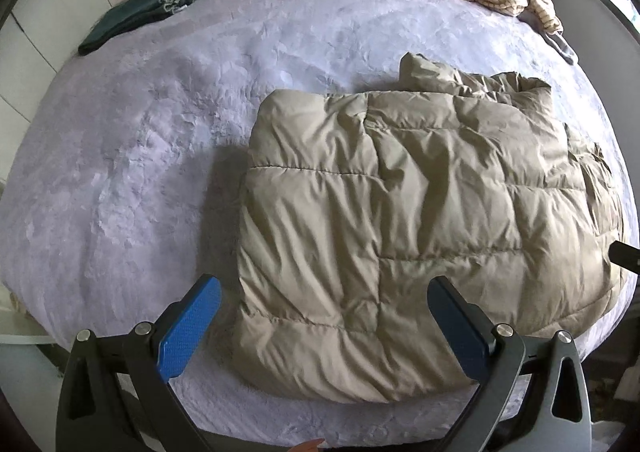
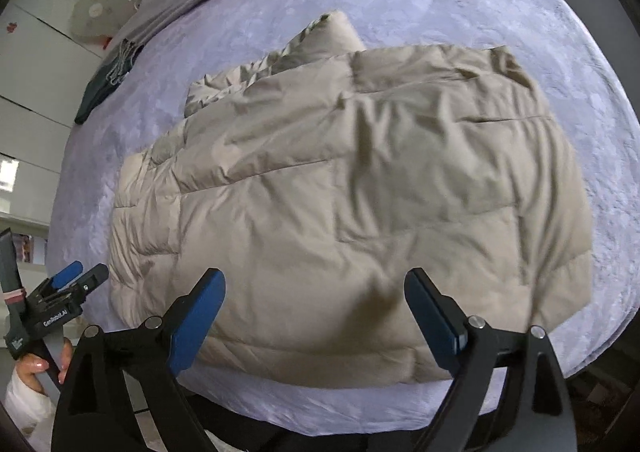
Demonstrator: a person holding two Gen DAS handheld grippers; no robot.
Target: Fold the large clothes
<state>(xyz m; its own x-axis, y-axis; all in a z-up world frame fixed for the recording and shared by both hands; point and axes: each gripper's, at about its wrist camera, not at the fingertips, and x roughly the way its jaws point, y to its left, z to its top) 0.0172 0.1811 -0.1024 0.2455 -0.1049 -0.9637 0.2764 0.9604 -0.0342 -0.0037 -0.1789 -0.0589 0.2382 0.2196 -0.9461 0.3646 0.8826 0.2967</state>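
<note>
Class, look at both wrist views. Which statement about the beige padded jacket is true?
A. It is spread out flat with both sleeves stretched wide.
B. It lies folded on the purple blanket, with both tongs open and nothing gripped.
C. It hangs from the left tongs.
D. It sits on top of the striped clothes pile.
B: the jacket lies folded on the blanket, and the left tongs and right tongs stand open above it, gripping nothing.

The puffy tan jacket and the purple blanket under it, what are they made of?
The tan jacket looks like thin, smooth nylon or polyester stuffed with soft filling: it has stitched squares that puff up, a faint sheen and crinkly wrinkles. Down or fluff inside, I cannot tell. The purple blanket looks like plush fleece: its matte surface shows brushed, patchy marks like short fuzzy pile.
</note>
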